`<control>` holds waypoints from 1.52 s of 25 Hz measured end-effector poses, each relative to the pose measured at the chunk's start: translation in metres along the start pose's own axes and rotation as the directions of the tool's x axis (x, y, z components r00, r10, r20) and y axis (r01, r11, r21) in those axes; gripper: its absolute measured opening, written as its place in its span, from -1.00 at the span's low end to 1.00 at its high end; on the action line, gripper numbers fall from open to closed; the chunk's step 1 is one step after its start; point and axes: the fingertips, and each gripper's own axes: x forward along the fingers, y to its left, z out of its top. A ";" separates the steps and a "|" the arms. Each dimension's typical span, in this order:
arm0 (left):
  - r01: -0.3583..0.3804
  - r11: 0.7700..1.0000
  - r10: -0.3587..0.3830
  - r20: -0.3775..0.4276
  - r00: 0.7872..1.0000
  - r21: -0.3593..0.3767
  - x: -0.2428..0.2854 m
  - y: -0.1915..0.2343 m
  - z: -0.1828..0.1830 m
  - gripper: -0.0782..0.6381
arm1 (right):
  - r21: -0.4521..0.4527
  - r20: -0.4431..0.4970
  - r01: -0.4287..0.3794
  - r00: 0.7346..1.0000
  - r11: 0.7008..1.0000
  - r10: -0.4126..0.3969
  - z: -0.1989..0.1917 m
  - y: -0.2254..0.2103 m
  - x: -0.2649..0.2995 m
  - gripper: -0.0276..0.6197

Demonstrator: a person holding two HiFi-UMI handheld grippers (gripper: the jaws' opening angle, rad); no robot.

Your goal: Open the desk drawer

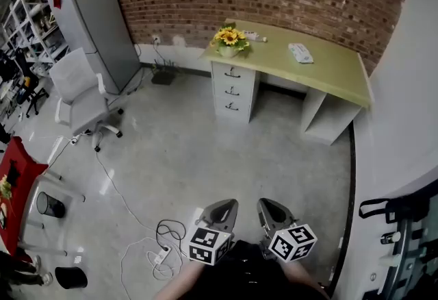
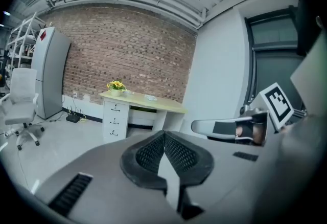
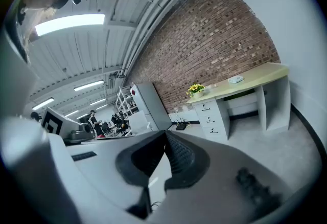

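A desk [image 1: 321, 69] with a pale yellow-green top stands against the brick wall, far across the floor. Its white drawer unit [image 1: 233, 92] holds three closed drawers with dark handles, also seen as the drawer unit [image 2: 115, 114] in the left gripper view and the drawer unit [image 3: 209, 115] in the right gripper view. My left gripper [image 1: 222, 207] and right gripper [image 1: 270, 207] sit side by side at the bottom of the head view, both shut and empty, several steps from the desk. The left gripper [image 2: 164, 135] and right gripper [image 3: 165, 134] point roughly toward the desk.
A pot of yellow flowers [image 1: 230, 40] and a small white object [image 1: 300, 53] sit on the desk. A white office chair [image 1: 83, 96] and grey cabinet [image 1: 99, 25] stand at left. Cables and a power strip [image 1: 161, 254] lie on the floor near me. A white wall [image 1: 410, 86] runs along the right.
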 end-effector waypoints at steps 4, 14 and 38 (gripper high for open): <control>-0.011 1.000 0.011 0.009 1.000 -0.005 0.003 -0.009 -0.010 -0.75 | 0.036 0.004 -0.016 1.000 0.999 0.016 -0.010 -0.006 -0.006 -0.87; -0.030 0.999 0.029 -0.024 0.999 -0.041 0.001 -0.025 -0.029 -0.75 | 0.049 -0.016 -0.035 0.999 0.998 0.036 -0.024 -0.010 -0.026 -0.87; -0.071 0.996 0.070 -0.030 0.997 -0.058 0.092 0.062 0.028 -0.76 | 0.019 -0.059 -0.023 0.998 1.000 0.024 0.030 -0.065 0.085 -0.87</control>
